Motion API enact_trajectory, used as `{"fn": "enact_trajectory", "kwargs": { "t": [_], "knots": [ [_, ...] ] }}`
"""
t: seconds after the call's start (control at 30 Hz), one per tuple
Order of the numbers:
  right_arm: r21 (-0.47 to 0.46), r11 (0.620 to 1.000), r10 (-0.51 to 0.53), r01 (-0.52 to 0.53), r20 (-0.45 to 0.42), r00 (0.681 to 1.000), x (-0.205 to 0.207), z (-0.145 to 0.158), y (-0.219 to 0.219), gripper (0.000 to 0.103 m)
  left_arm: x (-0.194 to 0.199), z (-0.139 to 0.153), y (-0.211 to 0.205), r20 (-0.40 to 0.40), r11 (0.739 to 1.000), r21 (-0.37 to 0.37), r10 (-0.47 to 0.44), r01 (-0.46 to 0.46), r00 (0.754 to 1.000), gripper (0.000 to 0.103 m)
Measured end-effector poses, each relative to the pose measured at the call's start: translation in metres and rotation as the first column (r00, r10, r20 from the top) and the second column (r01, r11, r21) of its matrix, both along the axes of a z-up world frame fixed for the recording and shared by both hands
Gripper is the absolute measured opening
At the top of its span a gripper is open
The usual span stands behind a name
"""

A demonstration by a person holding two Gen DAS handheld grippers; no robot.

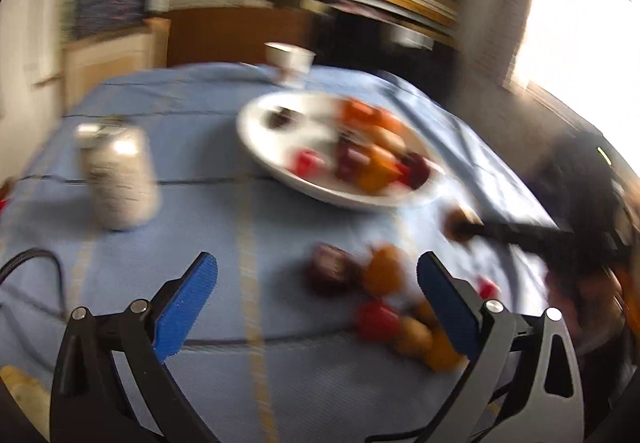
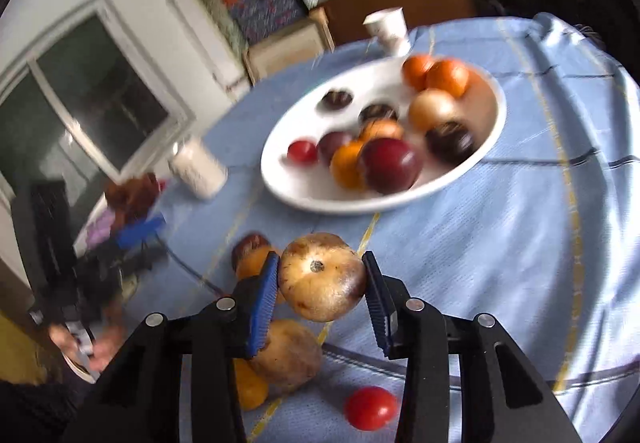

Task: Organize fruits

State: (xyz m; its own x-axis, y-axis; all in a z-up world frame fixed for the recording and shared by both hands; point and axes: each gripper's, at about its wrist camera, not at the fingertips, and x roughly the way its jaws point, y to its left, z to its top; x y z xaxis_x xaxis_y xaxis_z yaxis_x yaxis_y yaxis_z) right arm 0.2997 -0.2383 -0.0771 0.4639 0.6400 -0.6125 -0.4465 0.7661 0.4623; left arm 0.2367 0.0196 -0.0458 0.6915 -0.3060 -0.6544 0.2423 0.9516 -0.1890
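Mid-transfer right now: right gripper (image 2: 322, 285) clamped on a tan, brown-speckled round fruit (image 2: 322, 277), lifted clear of the blue tablecloth (image 2: 500, 243), blue pads (image 2: 266, 299) pressing both sides. Looks like the carry step, heading for the white plate (image 2: 494, 123) straight ahead and slightly right of the fingers.

Next move probably needs a forward reach, then a drop into the bare left part of the plate, since the near and right side is already packed with a dark red plum (image 2: 390, 165), oranges and other fruit. Gentle release, or stuff rolls.

Below the gripper: a potato-coloured fruit (image 2: 290, 355), an orange one, a red tomato-like fruit (image 2: 370, 407), all waiting.

Left gripper (image 1: 316, 303) spread wide, nothing in it, hovering with a dark plum (image 1: 330, 269) and an orange fruit (image 1: 382, 269) just ahead between the fingers. White can (image 1: 118, 175) ahead-left, paper cup (image 1: 289, 61) beyond the plate, neither blocking. Left view pretty blurry though.
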Motion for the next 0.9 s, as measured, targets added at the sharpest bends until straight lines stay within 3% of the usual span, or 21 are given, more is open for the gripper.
{"fn": "enact_trajectory", "kwargs": {
  "t": [0.07, 0.17, 0.23, 0.27, 0.33, 0.37, 0.47, 0.6, 0.8, 0.9],
  "knots": [
    [0.021, 1.000, -0.021, 0.021, -0.002, 1.000, 0.000, 0.002, -0.008, 0.042, -0.013, 0.002, -0.017, 0.012, 0.988, -0.012, -0.155, 0.155, 0.988, 0.098],
    [0.026, 0.999, -0.031, 0.031, -0.005, 1.000, 0.000, 0.001, -0.014, 0.042, -0.036, 0.004, -0.043, 0.076, 0.953, 0.081, -0.297, 0.291, 0.952, 0.096],
    [0.019, 0.999, -0.032, 0.032, -0.007, 0.999, 0.000, 0.001, -0.014, 0.042, -0.049, 0.000, -0.059, 0.101, 0.927, 0.157, -0.359, 0.341, 0.928, 0.084],
    [0.015, 0.999, -0.032, 0.032, -0.008, 0.999, -0.001, 0.000, -0.014, 0.042, -0.052, -0.001, -0.063, 0.099, 0.919, 0.173, -0.375, 0.355, 0.922, 0.083],
    [0.013, 1.000, -0.028, 0.028, -0.012, 1.000, -0.001, -0.001, -0.014, 0.042, -0.055, -0.007, -0.071, 0.084, 0.901, 0.196, -0.409, 0.387, 0.909, 0.063],
    [0.009, 1.000, -0.027, 0.028, -0.012, 1.000, -0.001, -0.001, -0.014, 0.042, -0.056, -0.010, -0.075, 0.067, 0.890, 0.200, -0.429, 0.409, 0.901, 0.060],
    [0.001, 1.000, -0.026, 0.026, -0.011, 1.000, -0.001, -0.002, -0.011, 0.042, -0.059, -0.016, -0.087, 0.042, 0.868, 0.220, -0.464, 0.445, 0.885, 0.051],
    [0.000, 1.000, -0.021, 0.021, -0.013, 1.000, -0.002, -0.002, -0.010, 0.042, -0.056, -0.022, -0.089, 0.010, 0.860, 0.194, -0.484, 0.473, 0.875, 0.047],
    [0.000, 1.000, -0.017, 0.017, -0.012, 1.000, -0.003, -0.002, -0.008, 0.042, -0.044, -0.030, -0.091, -0.048, 0.863, 0.174, -0.474, 0.474, 0.879, 0.047],
    [-0.002, 1.000, -0.018, 0.018, -0.014, 1.000, -0.003, -0.002, -0.008, 0.042, -0.036, -0.033, -0.094, -0.066, 0.870, 0.201, -0.446, 0.450, 0.893, 0.047]
  ]
}}
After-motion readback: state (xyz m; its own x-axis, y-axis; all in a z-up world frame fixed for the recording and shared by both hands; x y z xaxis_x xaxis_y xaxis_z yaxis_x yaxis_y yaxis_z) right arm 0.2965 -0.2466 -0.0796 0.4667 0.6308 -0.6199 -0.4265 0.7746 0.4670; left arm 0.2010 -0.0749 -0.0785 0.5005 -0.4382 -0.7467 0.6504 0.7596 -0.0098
